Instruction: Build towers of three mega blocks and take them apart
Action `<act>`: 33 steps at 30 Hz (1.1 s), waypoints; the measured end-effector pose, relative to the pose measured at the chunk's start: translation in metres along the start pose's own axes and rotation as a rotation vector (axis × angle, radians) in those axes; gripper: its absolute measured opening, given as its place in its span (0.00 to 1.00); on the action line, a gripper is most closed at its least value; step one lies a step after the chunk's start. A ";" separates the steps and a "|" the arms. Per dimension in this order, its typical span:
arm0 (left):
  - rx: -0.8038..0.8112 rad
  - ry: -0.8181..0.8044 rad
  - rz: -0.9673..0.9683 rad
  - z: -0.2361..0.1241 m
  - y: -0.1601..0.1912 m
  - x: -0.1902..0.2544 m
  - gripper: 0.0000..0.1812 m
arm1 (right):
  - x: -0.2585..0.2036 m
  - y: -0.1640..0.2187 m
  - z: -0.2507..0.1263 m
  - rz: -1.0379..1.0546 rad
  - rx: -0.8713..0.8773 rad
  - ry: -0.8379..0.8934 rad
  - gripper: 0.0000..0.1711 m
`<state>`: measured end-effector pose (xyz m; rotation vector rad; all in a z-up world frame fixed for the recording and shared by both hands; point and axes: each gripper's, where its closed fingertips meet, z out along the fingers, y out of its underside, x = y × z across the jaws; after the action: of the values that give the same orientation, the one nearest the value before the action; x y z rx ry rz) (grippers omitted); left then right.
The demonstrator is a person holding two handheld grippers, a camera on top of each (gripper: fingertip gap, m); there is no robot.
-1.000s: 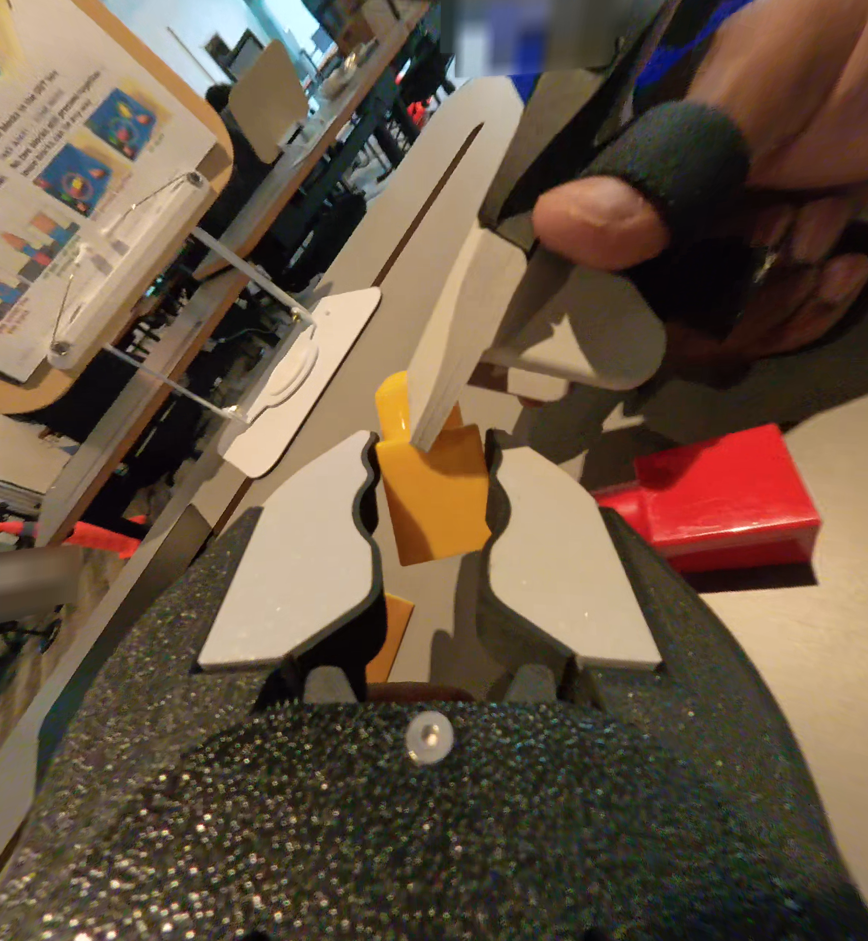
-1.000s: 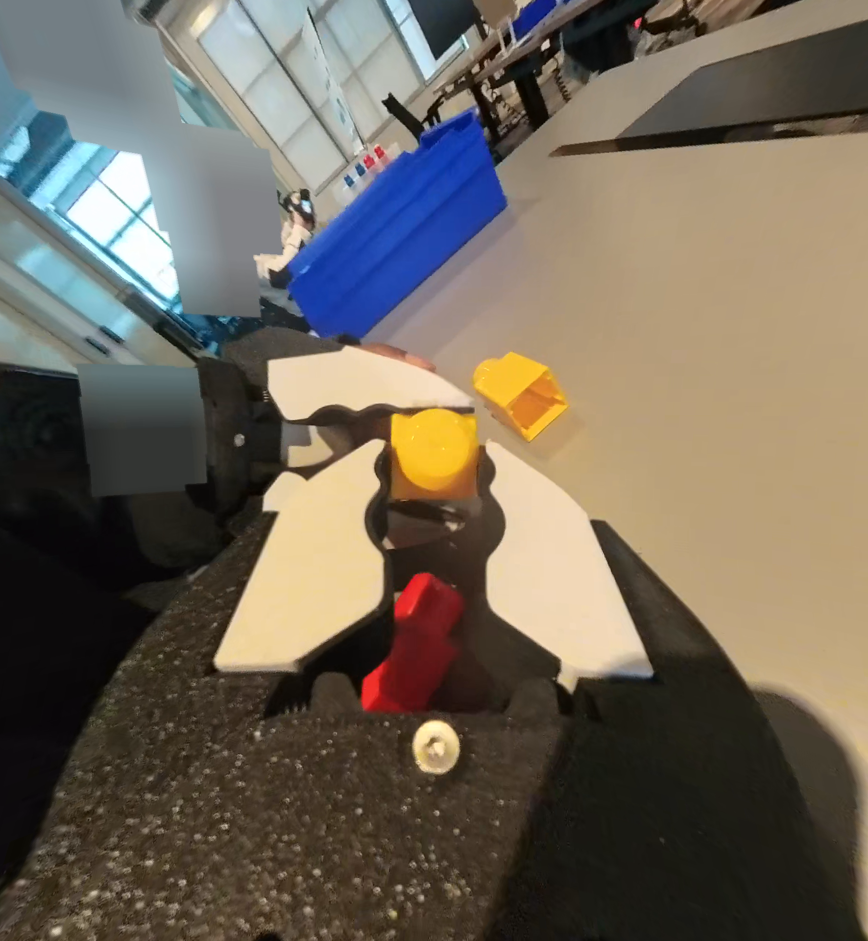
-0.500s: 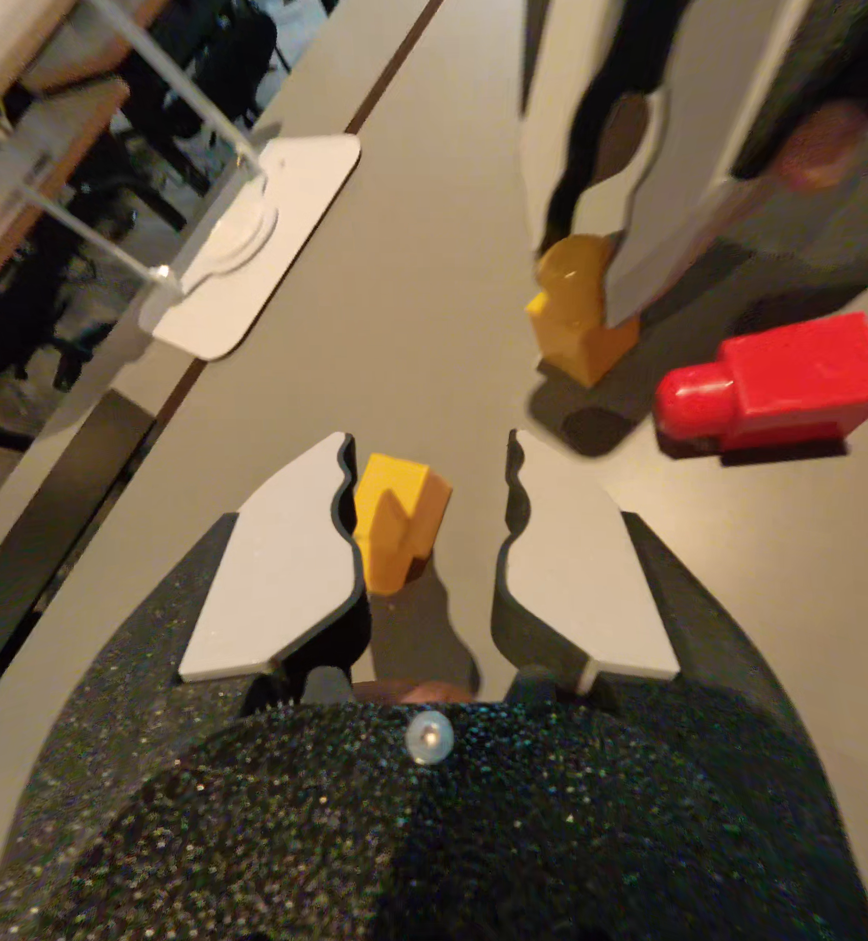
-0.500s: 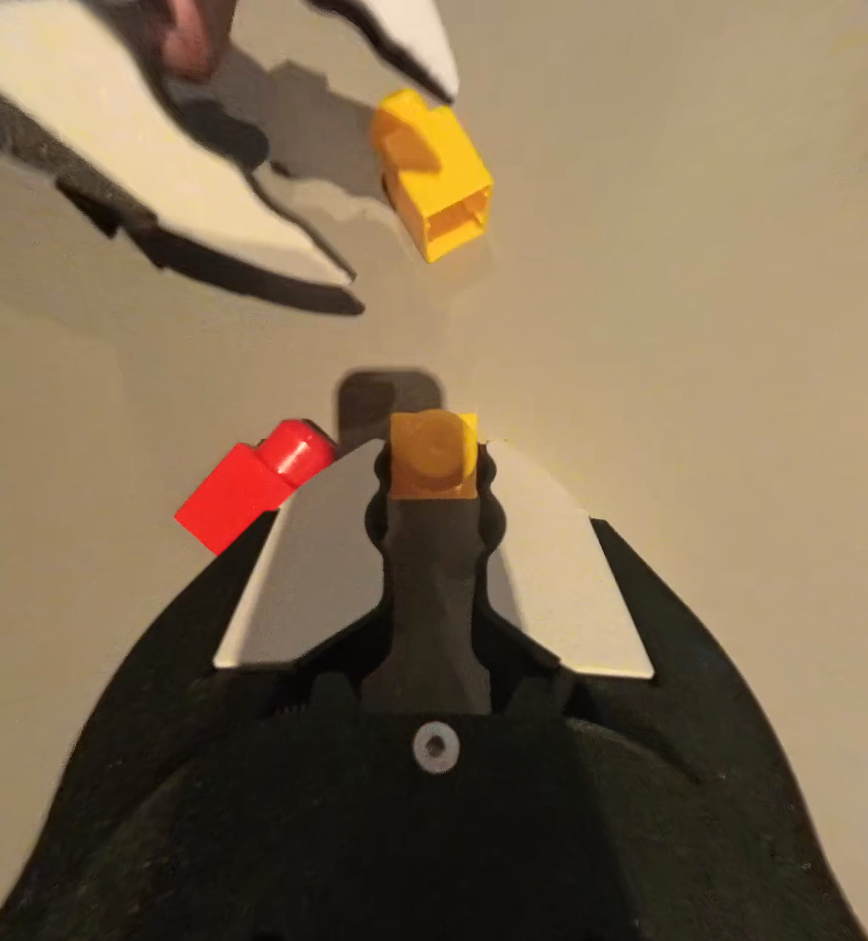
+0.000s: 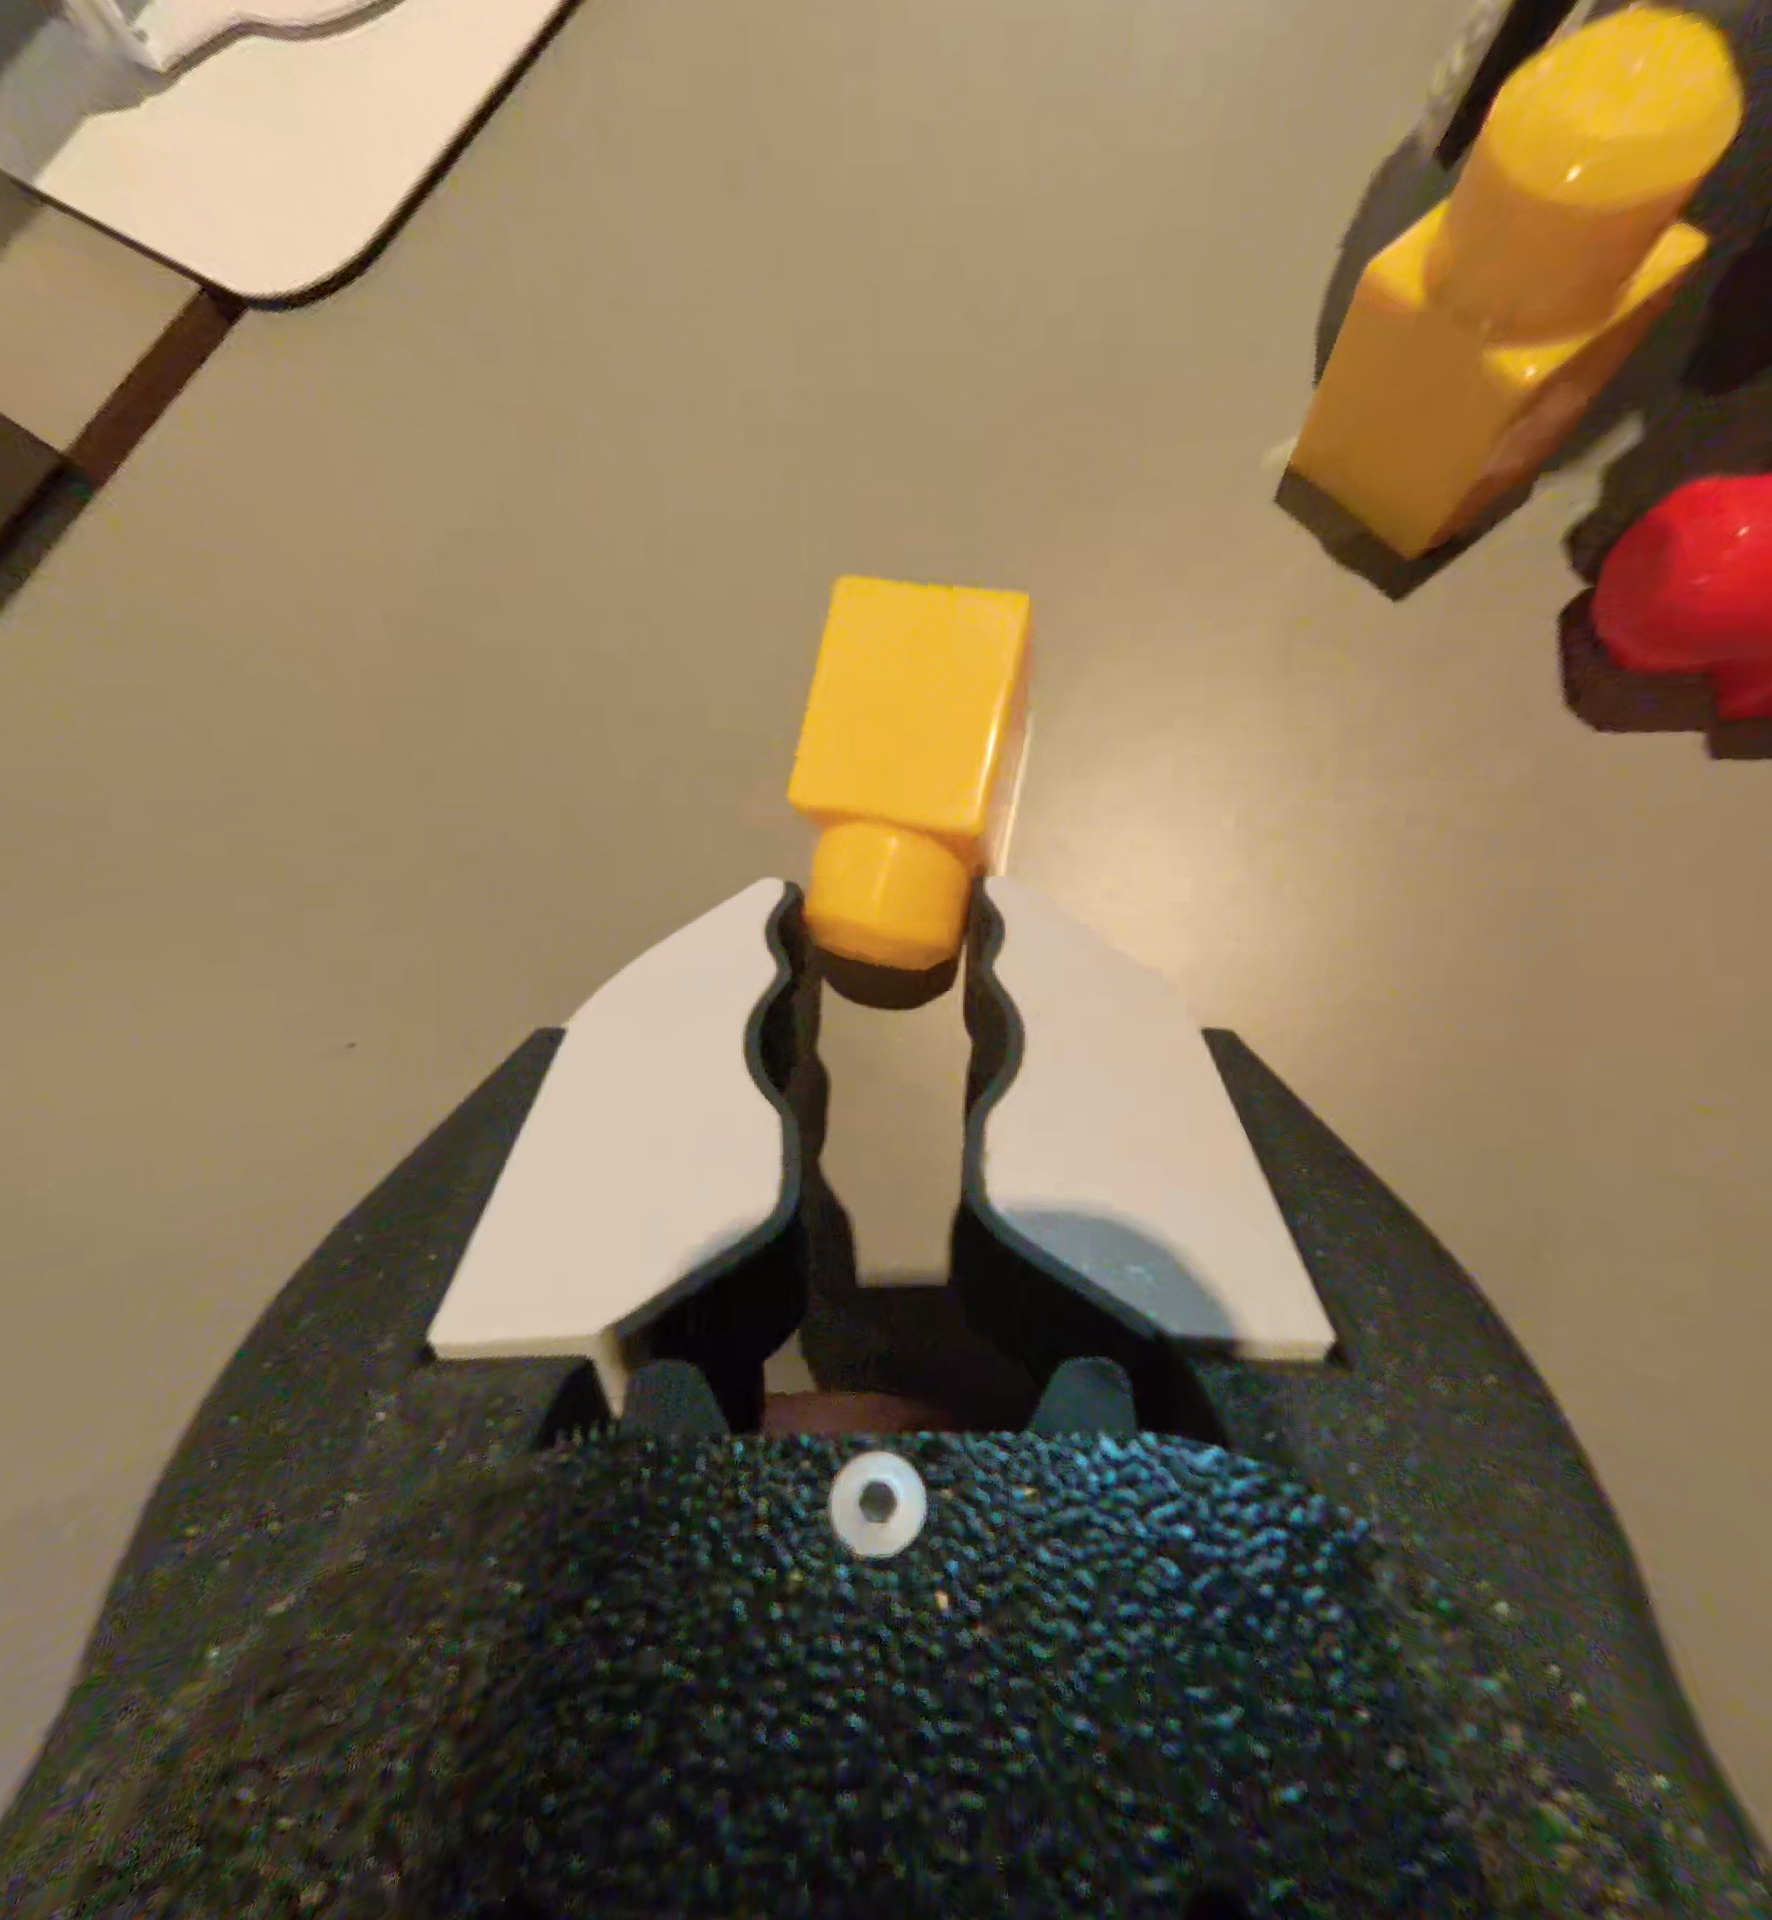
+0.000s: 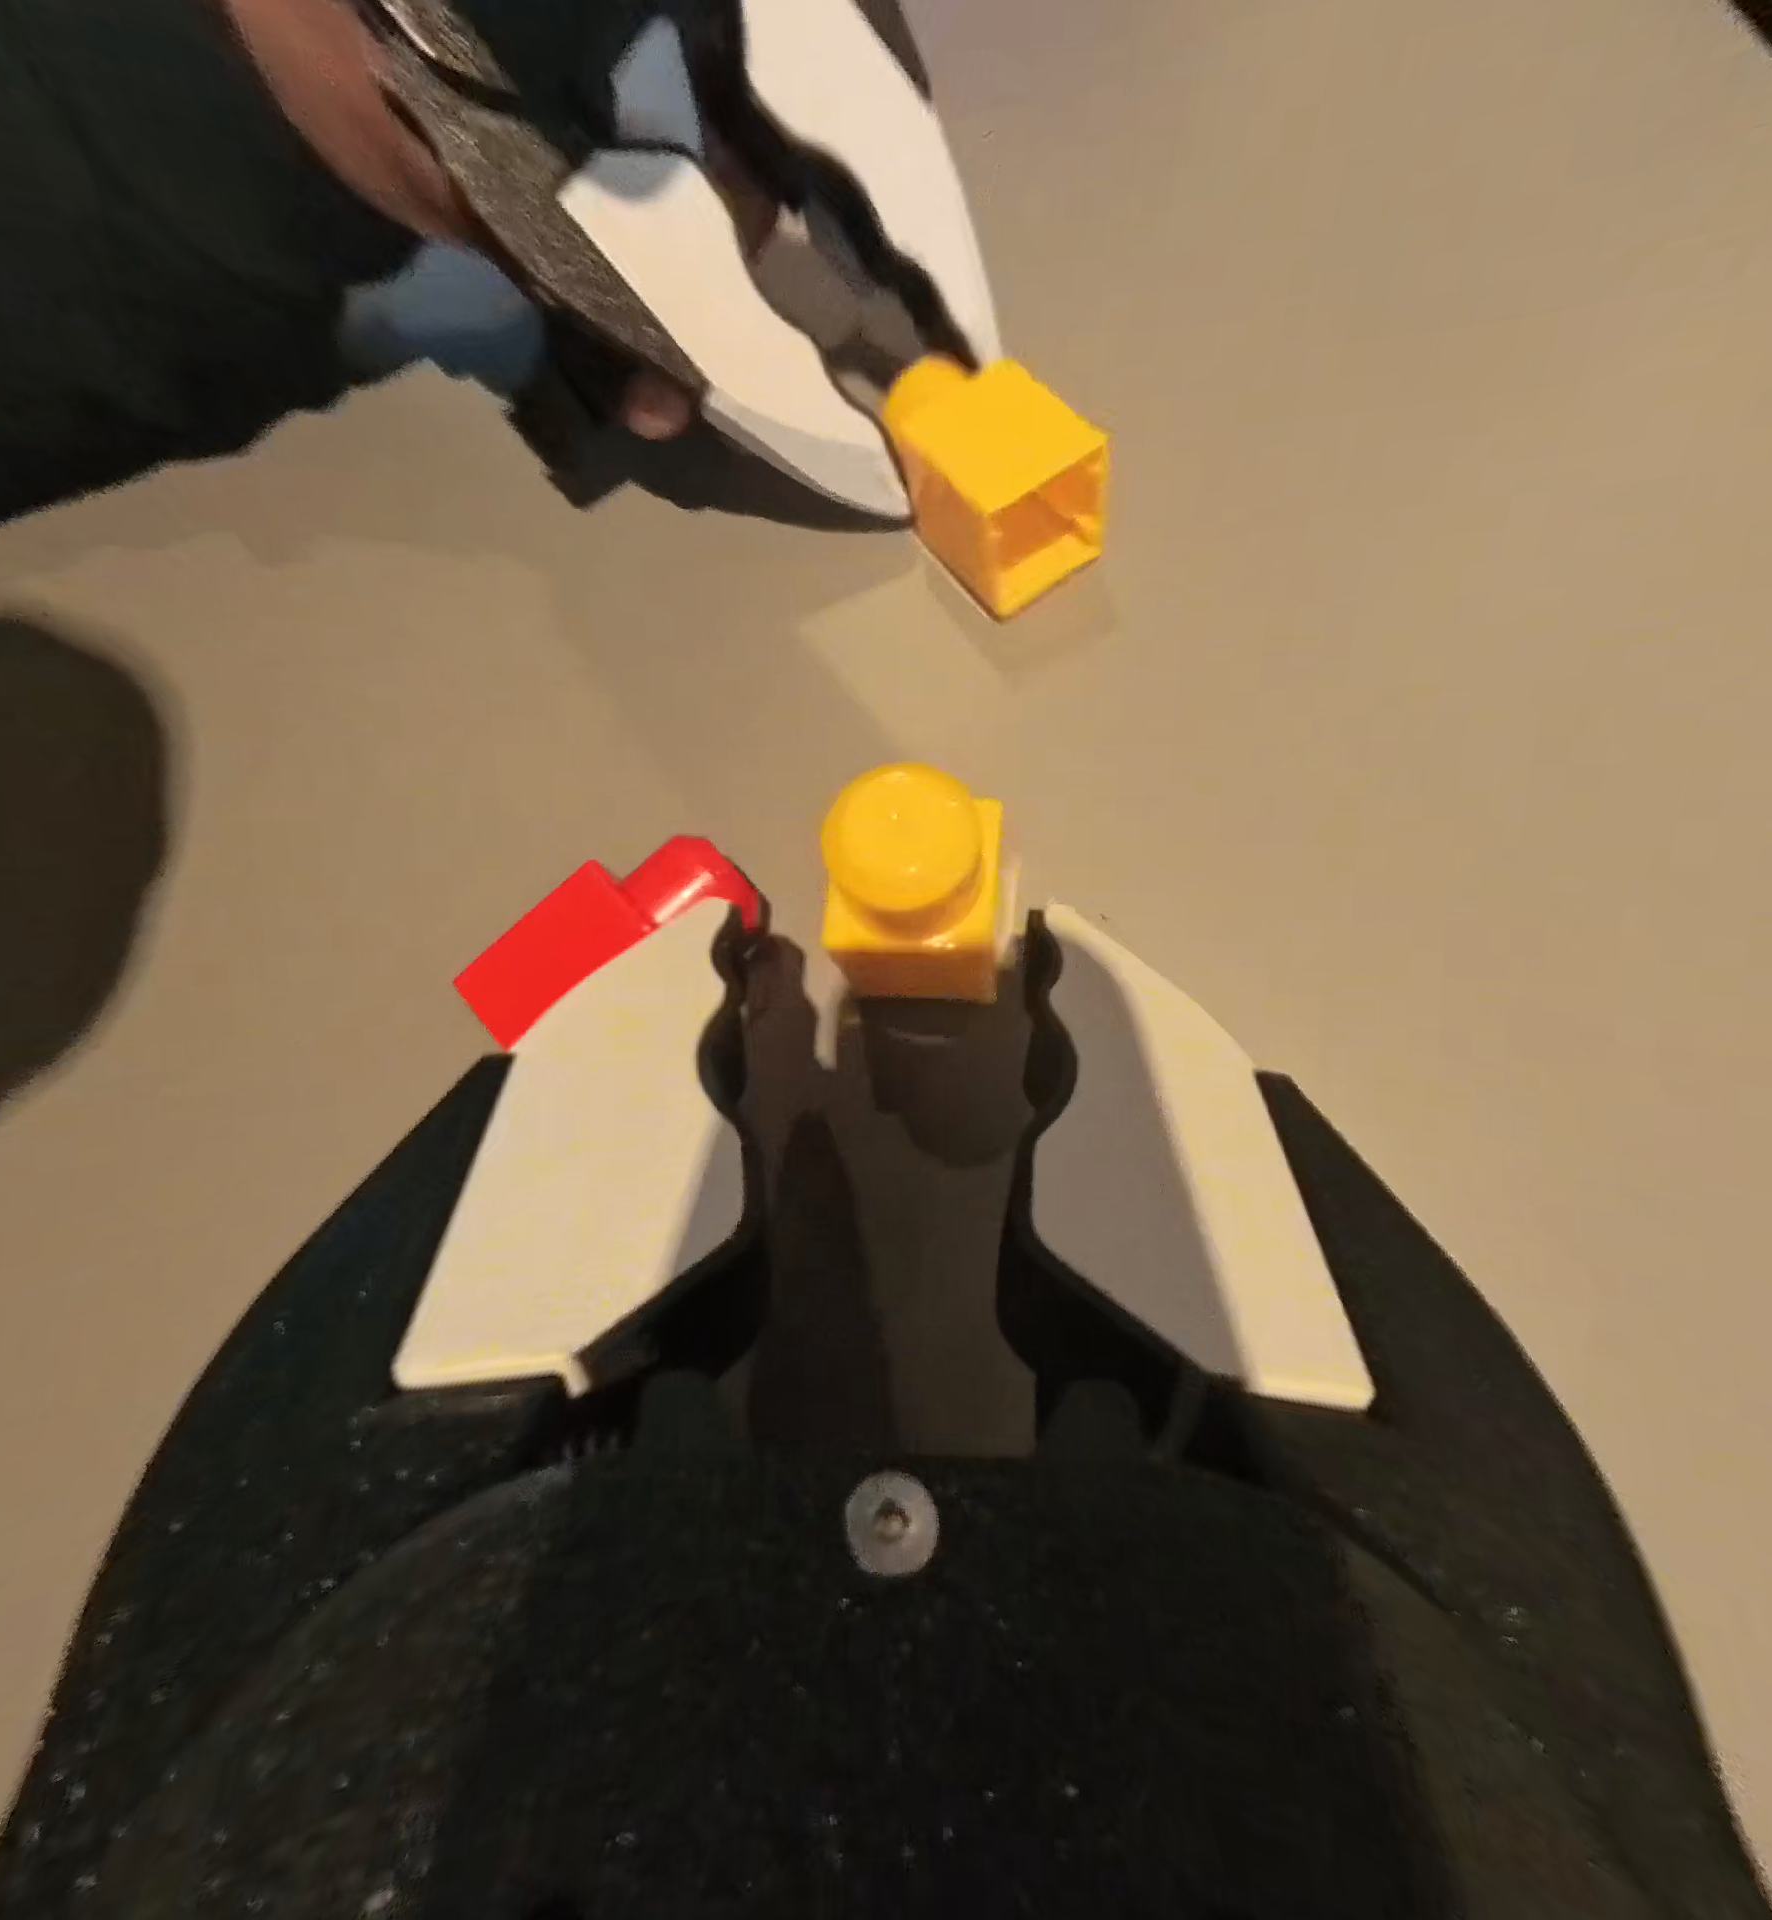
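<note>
Rebuilding stage: the left claw [image 5: 887, 914] is pinching the stud of a yellow plastic block lying sideways [image 5: 908, 717] on the beige table [image 5: 549, 520]. The right claw [image 6: 887, 940], spread, is flanking an upright yellow block [image 6: 911, 899]; a red block [image 6: 591, 925] is lying beside. Next: righting the pinched block over that stud.

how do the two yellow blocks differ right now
Pose: the lying yellow block is on its side on the table with its hollow underside showing; the standing yellow block is upright, stud on top.
Grippers: the left gripper has the lying block's stud between its tips; the standing block sits just ahead of the open right gripper.
Both are single-stud yellow blocks.
</note>
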<state>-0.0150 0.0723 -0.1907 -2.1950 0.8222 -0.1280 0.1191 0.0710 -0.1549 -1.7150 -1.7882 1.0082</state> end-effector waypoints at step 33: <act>-0.381 0.255 0.462 -0.036 -0.030 0.056 0.39 | -0.011 0.016 -0.017 -0.045 0.171 0.009 0.23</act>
<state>0.0319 0.0311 -0.1541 -2.2936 1.5848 -0.0216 0.1441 0.0628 -0.1548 -1.5670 -1.6752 1.0981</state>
